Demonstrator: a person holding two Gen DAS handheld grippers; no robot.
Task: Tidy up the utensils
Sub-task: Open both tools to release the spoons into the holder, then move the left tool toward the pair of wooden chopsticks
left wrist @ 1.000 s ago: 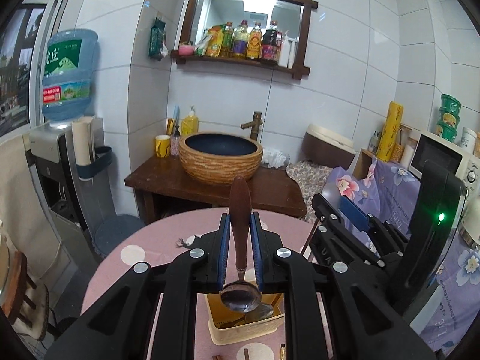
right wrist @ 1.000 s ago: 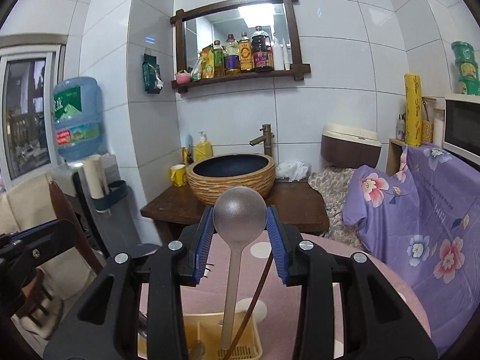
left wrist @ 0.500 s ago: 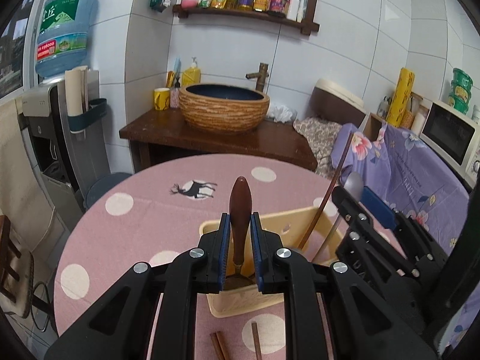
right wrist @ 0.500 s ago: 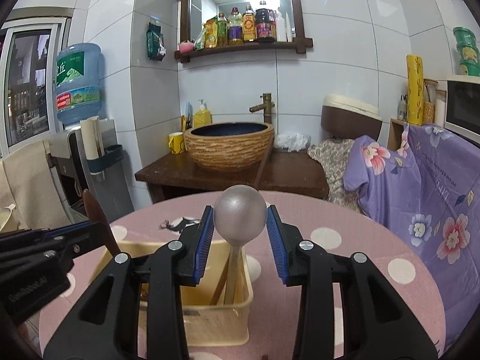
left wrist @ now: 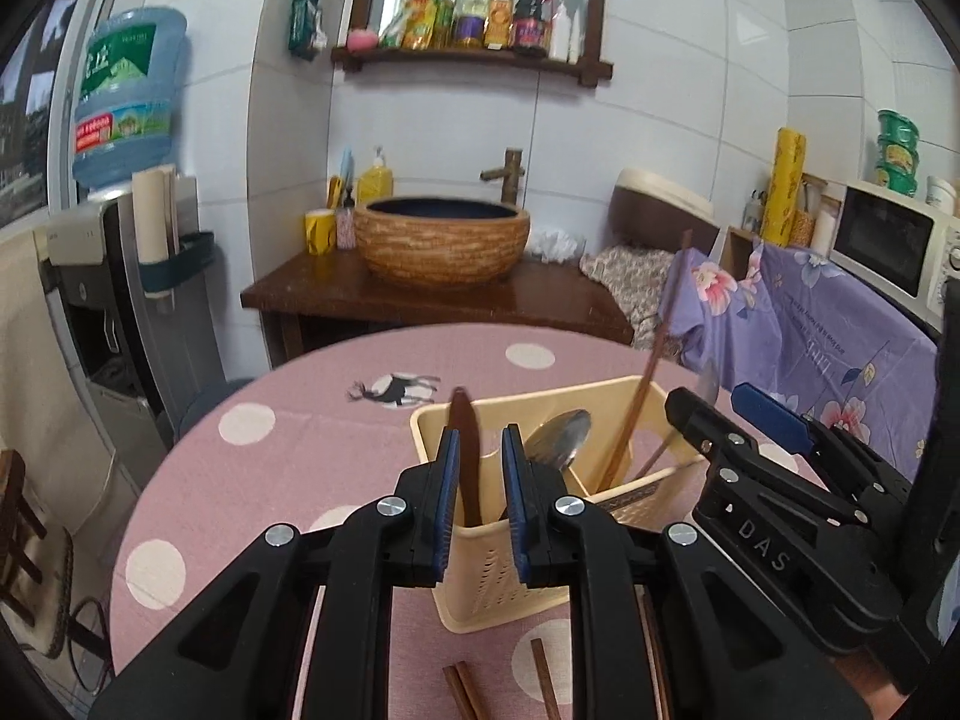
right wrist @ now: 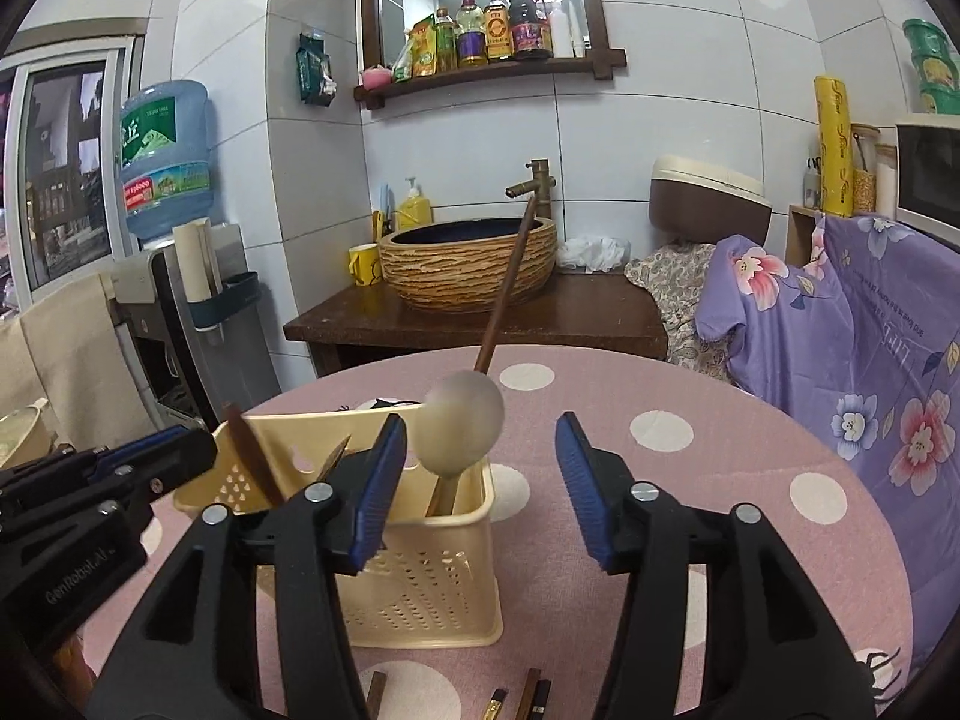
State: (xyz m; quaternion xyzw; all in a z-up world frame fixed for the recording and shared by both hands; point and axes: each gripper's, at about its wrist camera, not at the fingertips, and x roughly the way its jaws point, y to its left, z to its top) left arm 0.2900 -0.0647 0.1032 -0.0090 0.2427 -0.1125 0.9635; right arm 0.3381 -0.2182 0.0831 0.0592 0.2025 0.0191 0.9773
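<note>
Nearest us, our left gripper (left wrist: 480,468) has just been easing apart around the brown-handled spoon (left wrist: 465,450), and our right gripper (right wrist: 477,486) has spread clear of the steel ladle (right wrist: 461,429). Both stand inside the yellow caddy (right wrist: 420,576). Behind them, a leaning chopstick (right wrist: 504,294) could tip out if bumped.

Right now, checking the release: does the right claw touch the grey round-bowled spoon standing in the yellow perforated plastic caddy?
Apart. The right wrist view shows the right claw spread wide, having just been opening; the grey spoon stands free.

L gripper (left wrist: 480,480) fingers just opening slightly; R gripper (right wrist: 477,486) fingers opening wide.
</note>
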